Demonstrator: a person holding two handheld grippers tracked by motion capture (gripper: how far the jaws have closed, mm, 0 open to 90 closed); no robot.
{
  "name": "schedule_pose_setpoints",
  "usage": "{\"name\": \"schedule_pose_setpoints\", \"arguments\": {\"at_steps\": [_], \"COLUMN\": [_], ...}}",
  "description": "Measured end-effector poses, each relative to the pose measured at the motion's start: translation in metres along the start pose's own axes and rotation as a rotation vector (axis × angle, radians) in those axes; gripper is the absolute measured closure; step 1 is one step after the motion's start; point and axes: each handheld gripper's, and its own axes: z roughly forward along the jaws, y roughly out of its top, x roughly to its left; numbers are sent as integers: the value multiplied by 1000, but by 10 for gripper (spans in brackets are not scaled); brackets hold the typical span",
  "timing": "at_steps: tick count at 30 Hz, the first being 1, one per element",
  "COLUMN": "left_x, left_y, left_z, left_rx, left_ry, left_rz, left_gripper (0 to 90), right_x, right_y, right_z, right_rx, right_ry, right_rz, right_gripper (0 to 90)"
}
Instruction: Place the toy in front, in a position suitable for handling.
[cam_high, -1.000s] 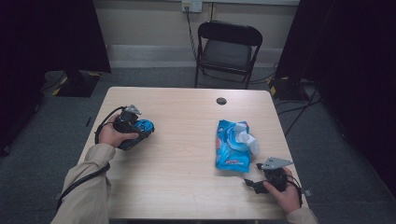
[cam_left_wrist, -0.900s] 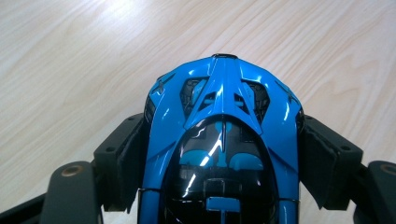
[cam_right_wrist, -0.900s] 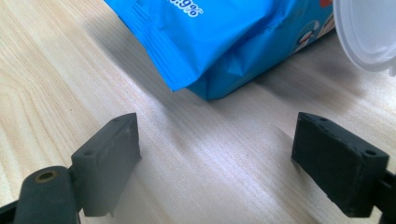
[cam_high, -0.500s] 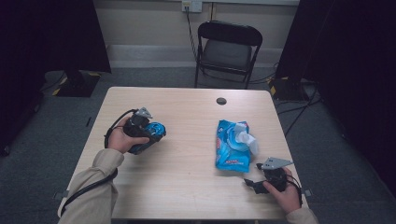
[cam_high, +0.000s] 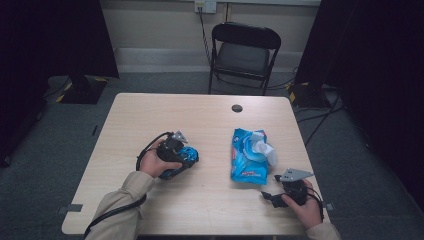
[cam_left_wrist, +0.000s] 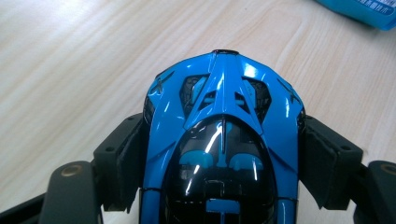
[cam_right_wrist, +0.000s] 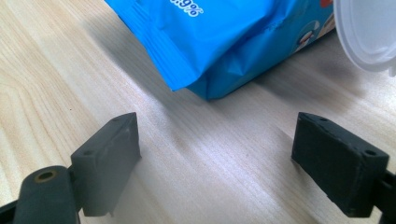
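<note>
- Gripping the shiny blue plastic toy car (cam_left_wrist: 223, 135) by both sides with the left gripper (cam_high: 172, 150), left of the middle of the pale wooden table (cam_high: 200, 120).
- Keeping it low and squeezing evenly, so no slipping.
- Pointing the car's long way toward the blue soft wipes pack (cam_high: 248, 155) by the right edge.
- Resting the right gripper (cam_high: 280, 192) wide open, holding nothing, near the front right corner.

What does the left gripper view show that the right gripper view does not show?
Left gripper view: a blue toy car clamped between the left gripper jaws.
Right gripper view: the right gripper open with bare wood between its jaws, and a white flip lid raised on the blue wipes pack.
Both: the wooden table and part of that pack.
</note>
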Motion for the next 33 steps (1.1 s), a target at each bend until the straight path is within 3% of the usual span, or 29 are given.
{"name": "schedule_pose_setpoints", "arguments": {"at_steps": [3, 10, 13, 19, 26, 33], "left_x": [-3, -8, -10, -10, -10, -11], "left_y": [1, 1, 0, -1, 1, 7], "left_z": [8, 13, 17, 20, 22, 15], "left_rx": [26, 17, 24, 54, 53, 55], "left_ry": [23, 73, 91, 104, 106, 111], "left_rz": [5, -17, -8, -5, -14, 35], "left_gripper": [246, 245, 245, 244, 241, 210], "right_x": [0, 0, 0, 0, 0, 0], "right_y": [0, 0, 0, 0, 0, 0], "right_z": [0, 0, 0, 0, 0, 0], "right_rx": [0, 0, 0, 0, 0, -1], "right_ry": [0, 0, 0, 0, 1, 1], "right_rz": [0, 0, 0, 0, -3, -3], "right_gripper": [141, 141, 141, 141, 141, 141]}}
